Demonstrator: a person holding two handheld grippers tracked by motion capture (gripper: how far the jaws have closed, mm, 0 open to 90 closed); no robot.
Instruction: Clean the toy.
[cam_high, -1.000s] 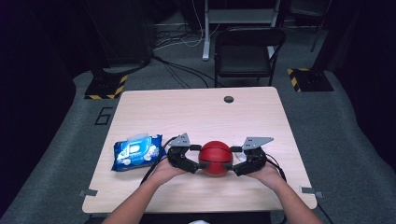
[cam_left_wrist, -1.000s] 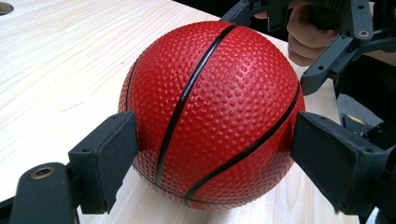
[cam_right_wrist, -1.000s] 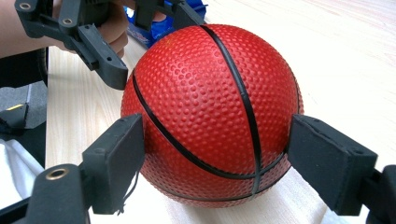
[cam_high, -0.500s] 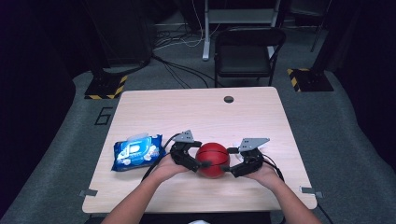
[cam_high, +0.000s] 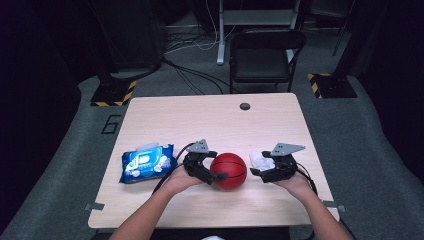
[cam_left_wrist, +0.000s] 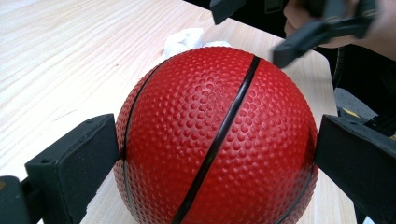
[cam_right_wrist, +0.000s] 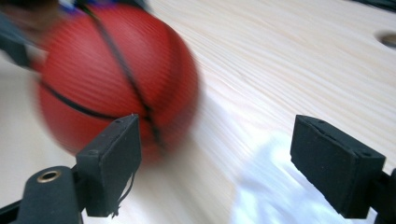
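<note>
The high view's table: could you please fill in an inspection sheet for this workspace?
Surface: light wooden table, one grommet hole.
Job's things: red ball with black seams, resting on the table; crumpled white wipe to its right.
Clutter: blue wet-wipes pack, left of the ball.
Grippers: left gripper has the ball between its jaws, which have just been opening; whether they press on it, cannot tell. Right gripper open, clear of the ball, the wipe at its tips.
Cables: gripper cable loops beside the pack; floor cables behind the table.
Surroundings: black chair, hazard-striped stand bases, grey carpet.
</note>
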